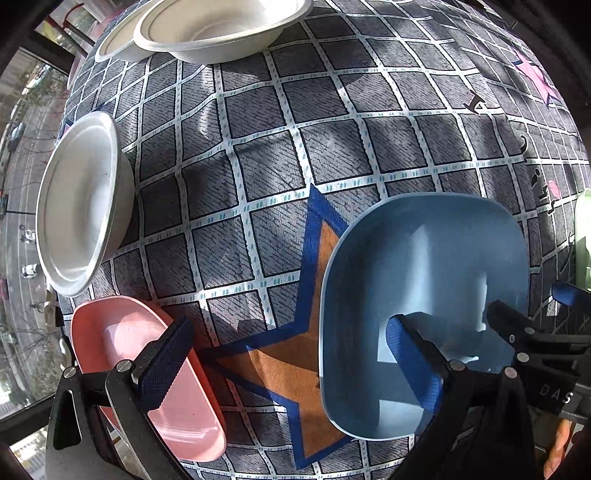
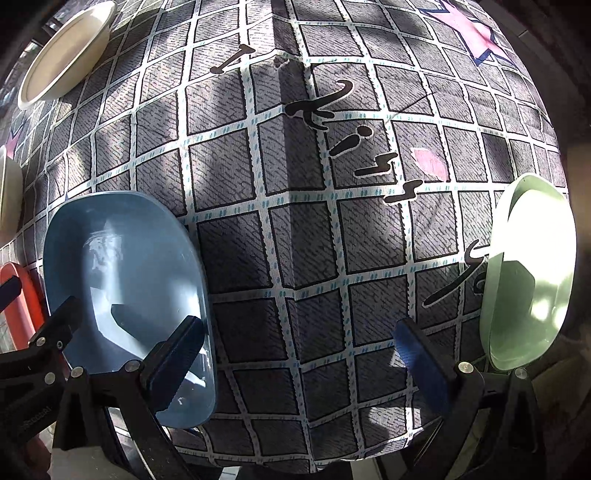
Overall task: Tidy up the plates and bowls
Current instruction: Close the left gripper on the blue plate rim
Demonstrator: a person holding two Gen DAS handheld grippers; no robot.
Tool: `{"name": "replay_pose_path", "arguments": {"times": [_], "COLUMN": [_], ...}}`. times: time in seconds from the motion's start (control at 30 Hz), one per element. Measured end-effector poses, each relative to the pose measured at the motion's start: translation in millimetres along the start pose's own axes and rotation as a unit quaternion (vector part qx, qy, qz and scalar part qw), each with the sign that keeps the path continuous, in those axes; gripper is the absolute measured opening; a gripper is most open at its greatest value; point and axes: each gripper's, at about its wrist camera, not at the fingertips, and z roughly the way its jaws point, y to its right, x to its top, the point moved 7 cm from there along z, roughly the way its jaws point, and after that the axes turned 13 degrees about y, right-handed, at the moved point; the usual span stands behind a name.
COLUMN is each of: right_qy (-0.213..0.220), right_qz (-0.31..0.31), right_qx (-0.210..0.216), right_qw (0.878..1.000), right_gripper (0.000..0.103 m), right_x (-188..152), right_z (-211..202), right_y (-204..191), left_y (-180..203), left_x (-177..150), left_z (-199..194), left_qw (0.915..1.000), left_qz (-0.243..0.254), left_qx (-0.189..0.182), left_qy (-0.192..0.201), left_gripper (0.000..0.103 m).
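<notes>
A blue rounded dish [image 1: 424, 266] lies on the checked cloth, under the right finger of my left gripper [image 1: 291, 354], which is open. The left finger hangs over a pink dish [image 1: 110, 343] at the table's near left. Two white bowls [image 1: 81, 199] [image 1: 221, 26] stand further off, the far one next to a white plate [image 1: 114, 44]. In the right wrist view my right gripper [image 2: 299, 354] is open over bare cloth, its left finger above the blue dish [image 2: 122, 273]. A pale green dish [image 2: 532, 273] lies to its right. Neither gripper holds anything.
The checked tablecloth [image 1: 280, 155] with a blue and orange star covers the table. The right gripper's finger [image 1: 517, 328] reaches over the blue dish from the right. A white bowl [image 2: 62, 51] sits far left. A window borders the table's left edge.
</notes>
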Motion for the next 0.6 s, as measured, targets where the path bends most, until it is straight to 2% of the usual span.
{"name": "replay_pose_path", "arguments": {"times": [0.23,0.33,0.43,0.5,0.6], "right_qy": [0.009,0.015,-0.007,-0.017,-0.004], "right_qz": [0.021,0.03,0.027,0.032,0.015], "right_qx": [0.01,0.009,0.009,0.013,0.028], "right_qw": [1.0,0.999,1.0,0.999,0.999], "right_gripper": [0.103,0.103,0.103,0.102,0.084], "right_x": [-5,0,7,16,15], "right_z": [6,3,6,8,-1], "right_y": [-3,-2,-3,-5,-23], "left_y": [-2,-13,-12,-4,12], "left_x": [-5,-7,-3,0,5], "left_z": [7,16,14,9,0], "left_qw": [0.9986,0.996,0.9964,0.9973,0.9978], "left_qz": [-0.036,-0.069,-0.068,-0.056,-0.035], "left_qx": [-0.037,-0.056,-0.049,-0.044,-0.056], "left_qy": [0.012,-0.006,-0.016,-0.016,-0.011], "left_gripper": [0.103,0.103,0.103,0.1,0.083]}}
